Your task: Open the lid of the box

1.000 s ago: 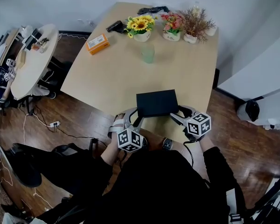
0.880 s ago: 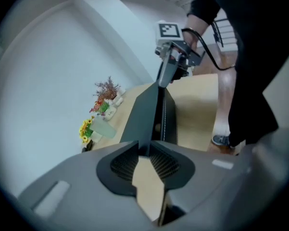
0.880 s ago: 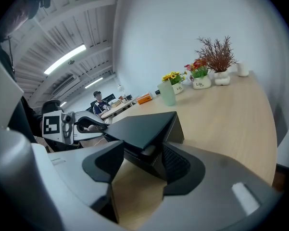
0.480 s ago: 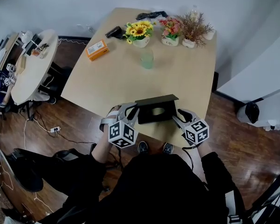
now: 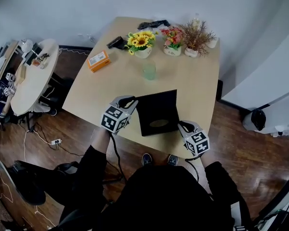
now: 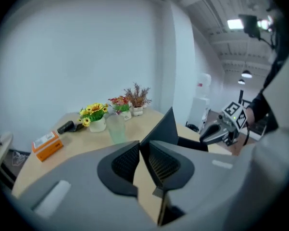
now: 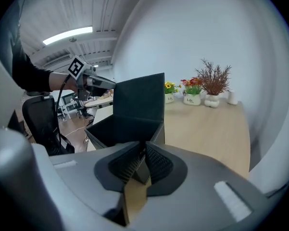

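Note:
The black box point(image 5: 158, 129) sits near the front edge of the wooden table point(image 5: 192, 85), with its lid point(image 5: 156, 102) standing upright. A pale oval thing lies inside. My left gripper point(image 5: 131, 101) pinches the lid's left edge; in the left gripper view the lid point(image 6: 164, 127) runs out from between the jaws of the left gripper point(image 6: 143, 150), which are opening slightly. My right gripper point(image 5: 182, 125) is at the box's front right corner. In the right gripper view the right gripper point(image 7: 144, 155) has its jaws closing on the box point(image 7: 127, 129) wall.
At the table's far end stand a sunflower pot point(image 5: 141, 43), a pink flower pot point(image 5: 172, 38) and a dried plant point(image 5: 196, 35). A pale green cup point(image 5: 149, 71) stands behind the box. An orange carton point(image 5: 98, 60) lies at the left edge. A round side table point(image 5: 26, 71) stands left.
The lid went from flat shut to half raised to upright. My left gripper rose and moved away from me with the lid's edge. Both grippers' jaws narrowed.

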